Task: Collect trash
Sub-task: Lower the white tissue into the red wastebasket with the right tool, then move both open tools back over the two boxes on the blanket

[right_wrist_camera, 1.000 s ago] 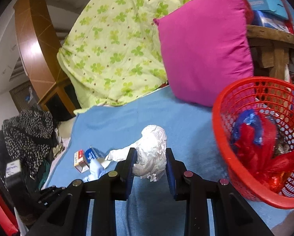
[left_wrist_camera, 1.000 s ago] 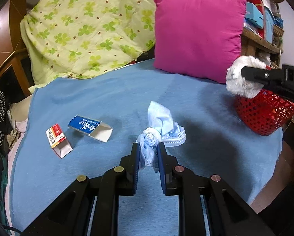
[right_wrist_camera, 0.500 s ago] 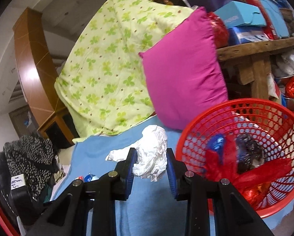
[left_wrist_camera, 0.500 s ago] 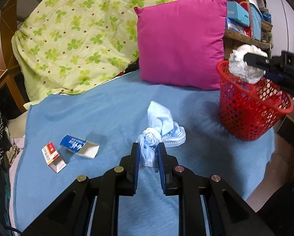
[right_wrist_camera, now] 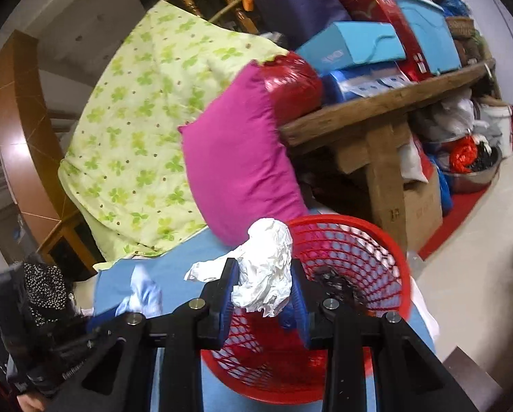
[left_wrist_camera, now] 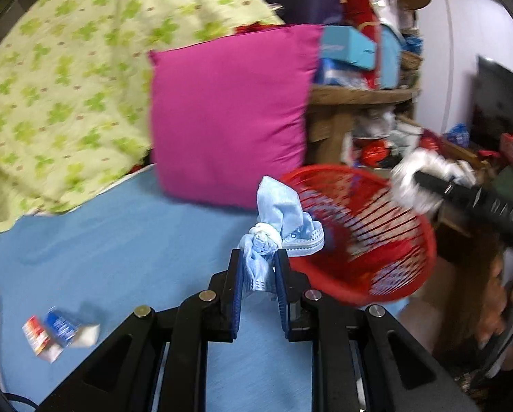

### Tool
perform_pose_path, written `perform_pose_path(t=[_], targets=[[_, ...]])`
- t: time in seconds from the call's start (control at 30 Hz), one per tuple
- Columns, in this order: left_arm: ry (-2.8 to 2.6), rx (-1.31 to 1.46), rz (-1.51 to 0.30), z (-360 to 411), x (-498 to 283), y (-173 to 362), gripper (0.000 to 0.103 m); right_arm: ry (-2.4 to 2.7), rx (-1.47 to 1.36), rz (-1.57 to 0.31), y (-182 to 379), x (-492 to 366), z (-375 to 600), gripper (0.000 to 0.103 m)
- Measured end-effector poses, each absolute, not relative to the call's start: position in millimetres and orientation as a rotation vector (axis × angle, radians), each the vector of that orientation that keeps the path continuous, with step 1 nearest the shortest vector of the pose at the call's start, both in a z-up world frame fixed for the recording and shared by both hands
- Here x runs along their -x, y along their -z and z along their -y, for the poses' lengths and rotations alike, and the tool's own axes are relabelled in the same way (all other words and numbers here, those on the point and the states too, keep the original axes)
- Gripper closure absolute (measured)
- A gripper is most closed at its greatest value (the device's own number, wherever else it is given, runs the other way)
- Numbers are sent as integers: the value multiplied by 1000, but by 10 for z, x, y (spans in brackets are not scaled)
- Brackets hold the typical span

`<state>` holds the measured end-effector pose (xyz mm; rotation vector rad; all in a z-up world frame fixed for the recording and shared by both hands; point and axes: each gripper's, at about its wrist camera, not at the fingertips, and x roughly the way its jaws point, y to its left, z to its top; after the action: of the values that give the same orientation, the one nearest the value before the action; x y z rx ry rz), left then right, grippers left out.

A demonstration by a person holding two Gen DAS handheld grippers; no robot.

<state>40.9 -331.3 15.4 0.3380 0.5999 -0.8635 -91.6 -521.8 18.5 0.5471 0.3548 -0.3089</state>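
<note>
Blue bedspread (left_wrist_camera: 119, 250), crumpled paper (right_wrist_camera: 266, 271) clamped in right hand-held gripper (right_wrist_camera: 263, 286), over red basket (right_wrist_camera: 386, 257)

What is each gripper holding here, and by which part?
Left gripper: blue face mask, by its bunched lower end. Right gripper: crumpled white paper, across its middle.
</note>
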Motion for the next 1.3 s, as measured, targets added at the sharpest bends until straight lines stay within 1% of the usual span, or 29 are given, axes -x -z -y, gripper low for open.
perform_pose_path(t=[0.23, 0.4, 0.47, 0.5, 0.53, 0.57, 0.6, 0.67, 0.77, 0.87, 1.0, 1.13, 1.23, 1.3], targets=[[943, -372, -614, 3785, -273, -217, 84, 355, -551, -350, -136, 1141, 5430, 70], [993, -391, -686, 3972, -297, -99, 82, 386, -567, -367, -86, 1174, 5533, 70], [1015, -386, -717, 3977, -339, -39, 70, 396, -557, -386, -53, 1147, 5550, 70], [1014, -371, -736, 3960, -370, -2, 55, 399, -553, -388, -39, 1140, 5551, 69], [1007, -355, -738, 3929, -391, 6, 46, 407, -545, -393, -20, 1133, 5548, 62], [1007, -339, -735, 3888, -406, 14, 45, 417, -530, -406, 3, 1111, 5535, 54], [1014, -328, -730, 3839, -421, 17, 44, 423, -520, -414, 26, 1095, 5522, 34], [1008, -327, -720, 3743, -447, 11, 44, 422, -506, -398, 49, 1072, 5493, 32], [963, -318, -681, 3490, -533, -3, 44, 432, -501, -393, 54, 1043, 5444, 32], [886, -261, -670, 3051, -688, 50, 39, 411, -494, -355, -43, 1016, 5326, 32], [719, -186, -661, 2287, -972, 256, 39, 333, -444, -307, -235, 895, 5044, 32], [467, -94, -659, 1400, -1301, 500, 39, 206, -344, -290, -423, 546, 4497, 32], [285, -46, -687, 839, -1538, 680, 39, 100, -286, -356, -401, 102, 4025, 32], [159, -6, -702, 458, -1694, 800, 39, 29, -280, -446, -283, -274, 3728, 32]])
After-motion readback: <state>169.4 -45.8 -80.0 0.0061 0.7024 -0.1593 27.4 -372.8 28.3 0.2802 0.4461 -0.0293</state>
